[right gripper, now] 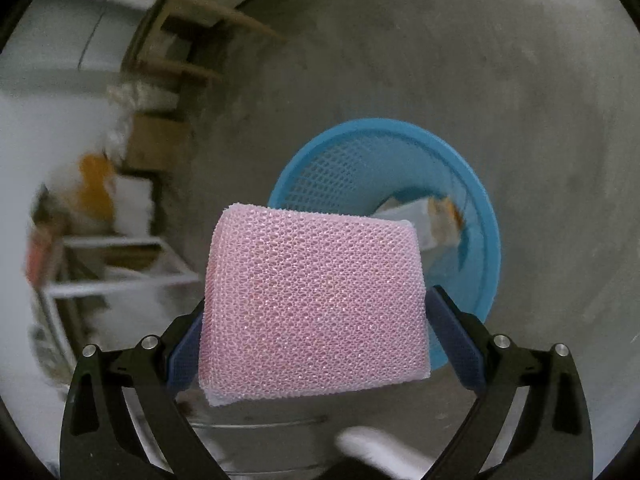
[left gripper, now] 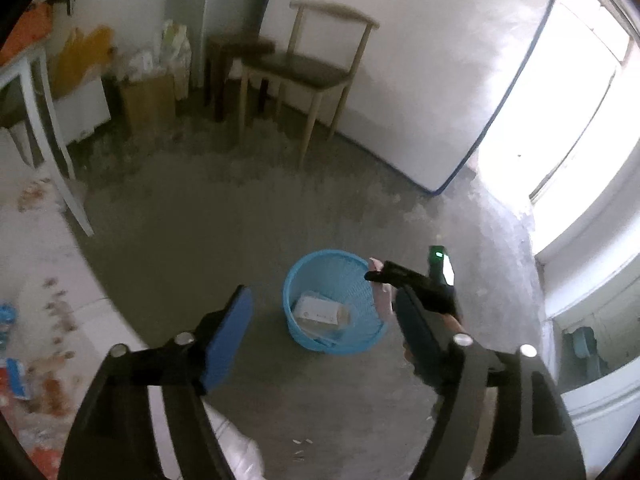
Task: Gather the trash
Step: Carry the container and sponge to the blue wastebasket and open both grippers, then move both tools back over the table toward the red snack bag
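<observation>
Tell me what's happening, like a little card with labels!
place: room with a grey floor
basket: blue, on the floor, some white trash inside
sponge: pink, between the right tongs, up by the basket's rim
right tongs: wide apart; can't tell if they pinch the sponge
left tongs: open, empty, pointing down at the basket
chair: by the far wall
</observation>
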Available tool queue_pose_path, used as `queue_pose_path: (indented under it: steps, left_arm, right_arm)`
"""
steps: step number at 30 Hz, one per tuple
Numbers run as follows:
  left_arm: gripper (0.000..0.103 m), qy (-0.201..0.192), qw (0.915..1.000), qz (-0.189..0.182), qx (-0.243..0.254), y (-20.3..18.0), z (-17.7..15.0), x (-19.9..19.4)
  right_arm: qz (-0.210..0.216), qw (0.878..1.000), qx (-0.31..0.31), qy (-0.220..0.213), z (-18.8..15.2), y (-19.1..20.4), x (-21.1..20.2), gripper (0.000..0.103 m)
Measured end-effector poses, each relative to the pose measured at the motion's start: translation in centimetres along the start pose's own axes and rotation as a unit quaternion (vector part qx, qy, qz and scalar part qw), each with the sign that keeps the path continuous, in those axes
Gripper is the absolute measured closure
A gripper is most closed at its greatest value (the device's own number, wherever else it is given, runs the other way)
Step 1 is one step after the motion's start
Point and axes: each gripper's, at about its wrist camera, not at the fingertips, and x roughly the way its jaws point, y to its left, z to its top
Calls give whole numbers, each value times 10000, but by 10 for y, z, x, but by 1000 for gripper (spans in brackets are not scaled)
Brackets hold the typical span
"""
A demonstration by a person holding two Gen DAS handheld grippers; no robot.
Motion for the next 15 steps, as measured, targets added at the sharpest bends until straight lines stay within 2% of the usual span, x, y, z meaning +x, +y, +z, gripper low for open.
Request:
queue_pose_path:
  steps: [4, 8, 10, 12, 15]
  left_arm:
    - [19, -396, 9992, 58, 29, 21, -29, -58]
    - [18, -468, 9986, 203, -161, 43, -68, -94]
    - [18, -464, 9983, 251, -266, 54, -82, -104]
    - [18, -469, 9975, 376, -365, 66, -97, -114]
    - [18, -576, 9947, 532, -658, 85, -121, -135]
  right_arm:
    - [-550, 9941, -859, -374, -7, 29, -10, 8]
    - [-865, 9808, -1622, -645, -10, 55, -16, 8]
    - [-722, 9780, -1845, -658, -12, 64, -21, 8]
    - [-417, 9813, -1788, -572, -10, 69, -25, 8]
    - [-328, 9832, -1690, -613, -9, 70, -35, 8]
